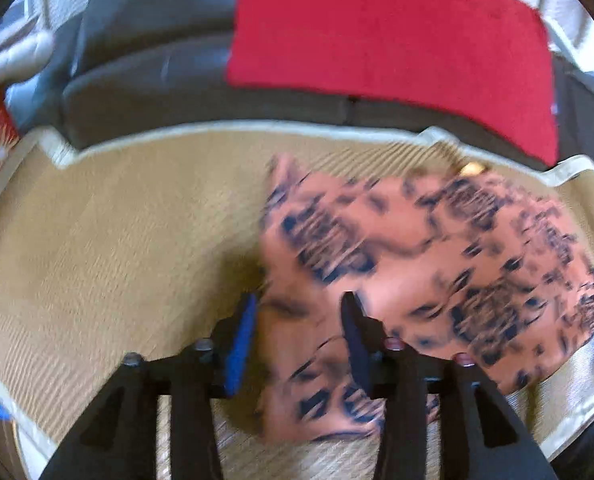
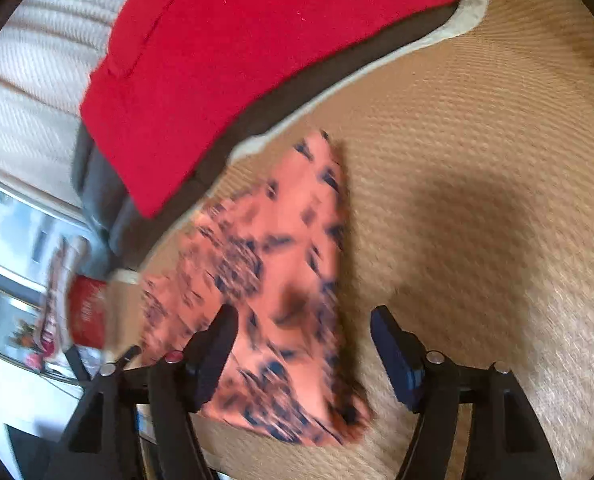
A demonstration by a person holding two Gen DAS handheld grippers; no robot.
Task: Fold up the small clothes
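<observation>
Both of your grippers point steeply down at a woven tan mat (image 1: 109,216) with a pale cloth border. Both views are smeared by motion blur, so fine detail is lost.

Your left gripper (image 1: 297,316) hovers over the near left part of a small orange garment with dark blotchy print (image 1: 429,264). The garment lies flat on the mat and spreads away to the right and toward the far border. Left of it the mat is bare and wide. At the far edge the mat meets a dark grey sofa (image 1: 149,64), and a red cloth (image 1: 385,40) hangs over the sofa's front, close to the garment's far corner.

The left fingers are spread partway. The blue pad (image 1: 241,344) stands at the garment's left edge and the dark finger (image 1: 355,344) over the printed cloth. Fabric shows in the gap between them, but the blur hides whether either finger presses on it.

Your right gripper (image 2: 303,320) is over the garment's other side. Here the garment (image 2: 281,264) runs as a long wedge away toward the mat's border (image 2: 473,4). Right of it lies open bare mat (image 2: 477,168), shadowed in the middle.

The right fingers stand wide apart. The left finger (image 2: 217,344) is over the cloth, and the right one (image 2: 393,352) over bare mat just past the garment's edge. Nothing is pinched.
</observation>
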